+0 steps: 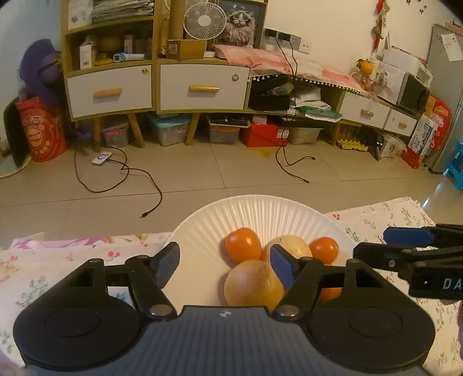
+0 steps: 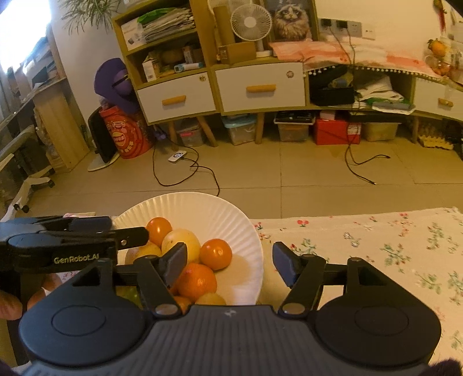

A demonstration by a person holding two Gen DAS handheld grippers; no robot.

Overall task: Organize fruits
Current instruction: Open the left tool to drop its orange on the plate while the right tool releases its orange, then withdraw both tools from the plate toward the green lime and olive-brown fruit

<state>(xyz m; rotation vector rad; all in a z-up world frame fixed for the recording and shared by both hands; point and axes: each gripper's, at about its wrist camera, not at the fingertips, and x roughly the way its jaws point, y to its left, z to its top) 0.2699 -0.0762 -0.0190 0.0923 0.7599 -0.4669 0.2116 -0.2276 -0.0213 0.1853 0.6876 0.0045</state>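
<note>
Standing right by the table w/ the floral cloth (image 2: 376,245), I see both grippers hovering over a white paper plate (image 1: 260,211) piled w/ fruit. Left gripper (image 1: 225,263) has its fingers spread wide, nothing pinched between them; a big yellowish fruit (image 1: 251,285) sits just under/behind its right finger. Right gripper (image 2: 230,264) is spread too, empty, its left finger over the fruit pile and its right finger out past the plate rim, above the cloth. So both pairs of jaws are apart, no pads pressing on anything.

Fruit on the plate: a couple of small oranges (image 1: 242,243) toward the back, a paler round one (image 2: 181,243) in the middle, more oranges in front, e.g. the one near the right gripper's left finger (image 2: 196,280). All bunched up touching each other, towards the near side of the plate.

Each gripper pokes into the other's view from the side, pretty crowded over that plate tbh.

Bkgd: wooden cabinet w/ white drawers (image 1: 199,86), a small desk fan (image 1: 205,21) on top, a cat picture (image 1: 240,21) beside it, plastic bins underneath, cables (image 1: 121,173) trailing across the tile floor.
</note>
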